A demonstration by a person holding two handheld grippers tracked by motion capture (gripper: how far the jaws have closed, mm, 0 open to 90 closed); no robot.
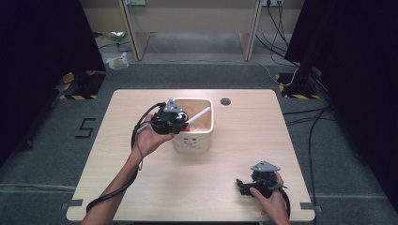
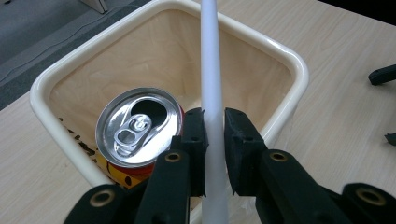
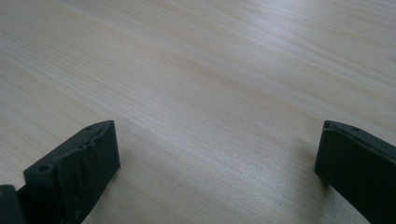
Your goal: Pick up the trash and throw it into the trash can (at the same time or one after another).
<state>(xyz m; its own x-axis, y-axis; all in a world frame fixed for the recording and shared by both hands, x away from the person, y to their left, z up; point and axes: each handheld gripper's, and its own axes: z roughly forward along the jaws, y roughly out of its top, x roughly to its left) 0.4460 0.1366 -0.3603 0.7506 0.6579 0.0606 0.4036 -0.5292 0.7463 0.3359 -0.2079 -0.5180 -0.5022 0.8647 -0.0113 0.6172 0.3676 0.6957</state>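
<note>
1. High view: the left gripper (image 1: 174, 121) hangs over the near-left rim of the cream bin (image 1: 207, 136) at the table's middle, clamping a white straw (image 1: 199, 115) that slants up and to the right across the bin's mouth. The right gripper (image 1: 259, 182) rests on the table (image 1: 141, 187) near its near-right corner, well apart from the bin.
2. Left gripper view: the jaws are pinched tight on the straw (image 2: 211, 70), which runs straight up between them. An opened drink can (image 2: 138, 127) stands inside the bin (image 2: 299, 70), just left of the straw. The straw looks picked up but not yet in the can's opening.
3. Right gripper view: the jaws stand wide apart over bare table (image 3: 210, 84), holding nothing.
</note>
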